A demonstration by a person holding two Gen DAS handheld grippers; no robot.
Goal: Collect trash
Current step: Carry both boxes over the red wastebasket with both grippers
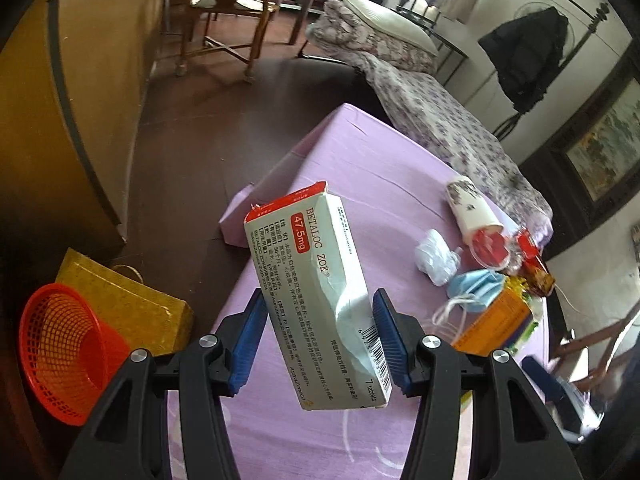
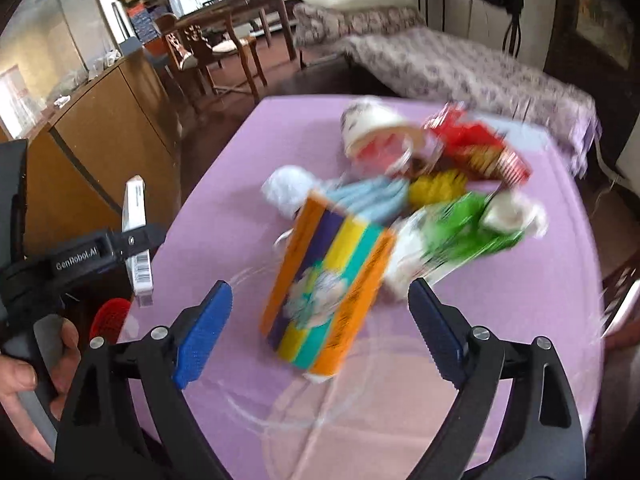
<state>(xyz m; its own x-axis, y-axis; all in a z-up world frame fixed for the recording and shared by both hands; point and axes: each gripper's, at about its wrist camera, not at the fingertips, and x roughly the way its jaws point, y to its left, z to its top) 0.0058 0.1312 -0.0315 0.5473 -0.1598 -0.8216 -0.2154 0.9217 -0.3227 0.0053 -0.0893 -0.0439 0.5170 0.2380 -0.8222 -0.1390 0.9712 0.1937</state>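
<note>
Okay, left tool (image 1: 320,332) clamps the medicine box (image 1: 320,288); I swing it over the red basket (image 1: 60,352) before releasing. Right tool (image 2: 320,332) gapes empty.

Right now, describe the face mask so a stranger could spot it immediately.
Start at the purple-covered table and find the trash pile at its far right. The face mask lies crumpled between a white plastic wad and an orange box. It is the only pale blue item, trailing white ear loops.
</note>
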